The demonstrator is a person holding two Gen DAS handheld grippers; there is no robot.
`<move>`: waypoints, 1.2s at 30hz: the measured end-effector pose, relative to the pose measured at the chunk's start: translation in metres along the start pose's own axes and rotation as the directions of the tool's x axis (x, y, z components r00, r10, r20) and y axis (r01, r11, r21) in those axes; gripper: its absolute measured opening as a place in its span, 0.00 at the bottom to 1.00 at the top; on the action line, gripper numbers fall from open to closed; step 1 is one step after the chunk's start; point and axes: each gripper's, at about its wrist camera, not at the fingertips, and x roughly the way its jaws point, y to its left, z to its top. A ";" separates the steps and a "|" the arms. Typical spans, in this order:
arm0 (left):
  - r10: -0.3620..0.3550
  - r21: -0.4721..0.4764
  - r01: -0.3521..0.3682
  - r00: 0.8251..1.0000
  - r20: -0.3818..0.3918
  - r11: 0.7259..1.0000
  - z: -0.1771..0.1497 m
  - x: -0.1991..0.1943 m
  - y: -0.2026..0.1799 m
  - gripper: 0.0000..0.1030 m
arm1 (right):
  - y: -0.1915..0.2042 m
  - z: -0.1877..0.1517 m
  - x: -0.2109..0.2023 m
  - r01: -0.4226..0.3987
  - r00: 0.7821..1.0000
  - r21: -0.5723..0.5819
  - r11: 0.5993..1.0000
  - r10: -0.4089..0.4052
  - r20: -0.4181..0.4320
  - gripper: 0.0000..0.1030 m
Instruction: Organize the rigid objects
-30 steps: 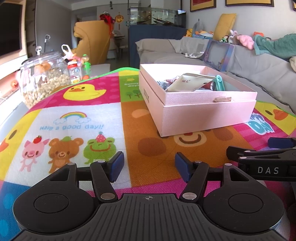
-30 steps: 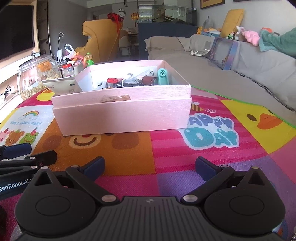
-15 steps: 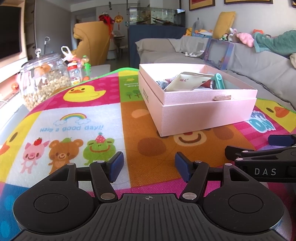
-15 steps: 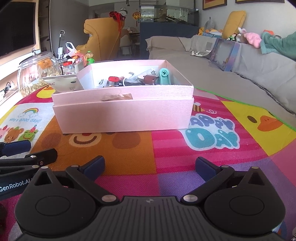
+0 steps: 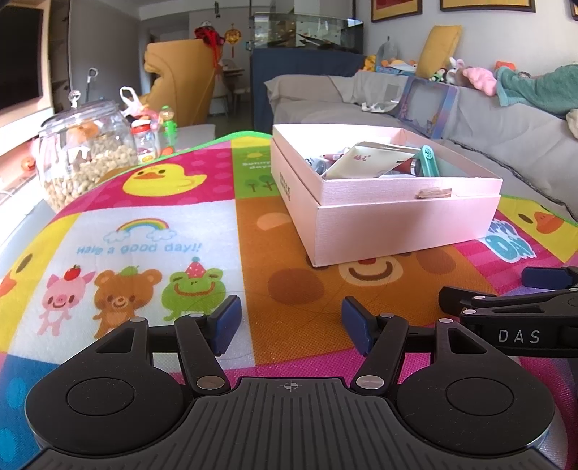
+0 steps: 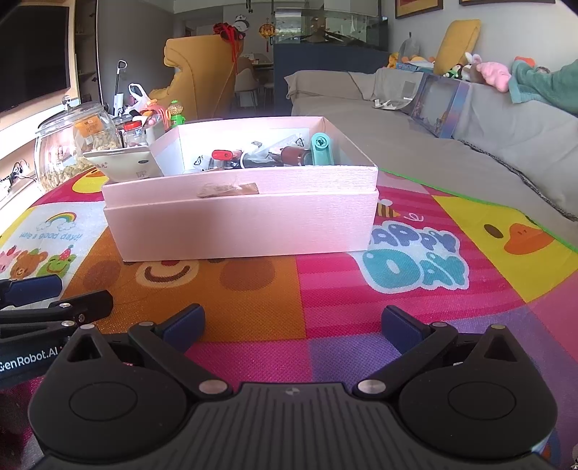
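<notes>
Pink cardboard box point(image 6: 245, 220) sits open on the cartoon play mat point(image 6: 397, 289), far of both tongs, holding a teal tool point(image 6: 322, 149), a cream pouch point(image 5: 365, 161) and small bottles. Left tongs point(image 5: 290, 321) and right tongs point(image 6: 292, 325) hover side by side near the mat's front, both released with nothing between the blue pads. A glass jar point(image 5: 85, 152) stands far left.

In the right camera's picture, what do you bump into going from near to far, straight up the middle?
Right gripper with jaws open → colourful play mat → pink box → teal clip inside the box → grey sofa → fish tank.
</notes>
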 end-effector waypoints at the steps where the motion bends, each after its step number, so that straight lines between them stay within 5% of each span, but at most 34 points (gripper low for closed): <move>1: 0.000 0.000 0.000 1.000 0.000 1.000 0.000 0.000 0.000 0.66 | 0.000 0.000 0.000 0.000 1.000 0.000 1.000 0.000 0.000 1.00; 36: -0.006 -0.010 0.006 1.000 0.001 1.000 -0.002 -0.002 0.000 0.66 | 0.000 -0.001 0.000 -0.002 1.000 -0.002 1.000 0.002 0.000 1.00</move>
